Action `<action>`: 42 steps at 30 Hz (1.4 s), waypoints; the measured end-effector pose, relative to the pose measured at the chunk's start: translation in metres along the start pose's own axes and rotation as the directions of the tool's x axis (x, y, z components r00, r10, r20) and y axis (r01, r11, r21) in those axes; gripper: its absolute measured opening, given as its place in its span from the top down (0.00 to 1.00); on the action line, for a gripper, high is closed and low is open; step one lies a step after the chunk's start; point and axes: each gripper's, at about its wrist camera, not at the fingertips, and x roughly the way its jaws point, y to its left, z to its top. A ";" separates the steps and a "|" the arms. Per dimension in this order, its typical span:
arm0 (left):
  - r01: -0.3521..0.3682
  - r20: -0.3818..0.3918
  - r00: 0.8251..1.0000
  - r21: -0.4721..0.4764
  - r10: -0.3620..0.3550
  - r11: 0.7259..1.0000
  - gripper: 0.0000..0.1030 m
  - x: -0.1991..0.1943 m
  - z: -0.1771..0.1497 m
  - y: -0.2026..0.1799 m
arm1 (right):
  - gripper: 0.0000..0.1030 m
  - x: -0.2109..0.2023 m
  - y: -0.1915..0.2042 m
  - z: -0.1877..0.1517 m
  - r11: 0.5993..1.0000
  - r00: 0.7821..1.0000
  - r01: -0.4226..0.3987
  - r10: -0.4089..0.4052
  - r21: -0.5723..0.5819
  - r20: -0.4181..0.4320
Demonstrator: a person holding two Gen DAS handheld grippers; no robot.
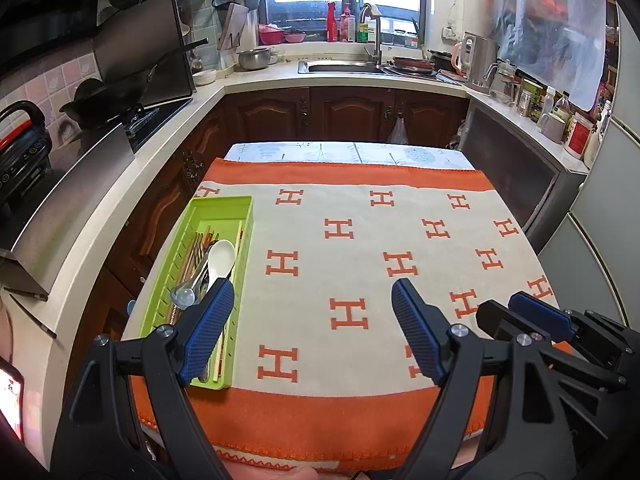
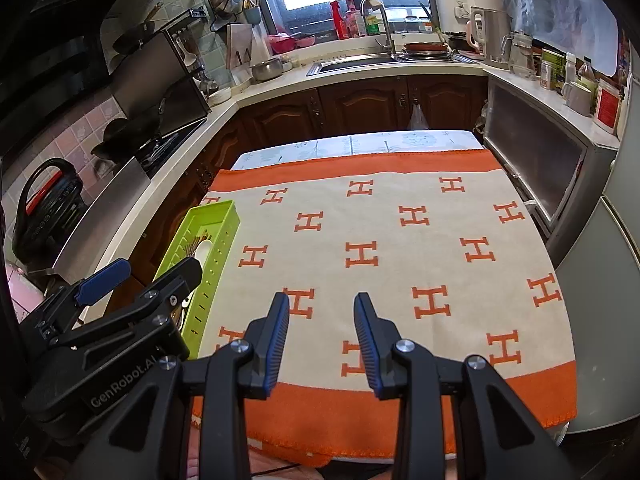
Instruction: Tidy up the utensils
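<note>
The utensils are lying lengthwise in the green tray (image 1: 240, 216) at the desk's left edge: a white spoon (image 1: 222, 258) resting on metal handles and chopsticks. They are probably light, stiff and slippery, best pinched mid-handle. Just right of the tray, the left gripper (image 1: 312, 300) is gaping, empty; farther right, the right gripper (image 2: 322, 312) is hovering part-spread, empty.
</note>
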 end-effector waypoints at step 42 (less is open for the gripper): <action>0.059 -0.002 0.998 0.021 -0.059 0.998 0.23 -0.018 -0.016 -0.001 | 0.67 -0.019 0.000 -0.014 0.999 0.999 0.026 -0.027 0.031 0.025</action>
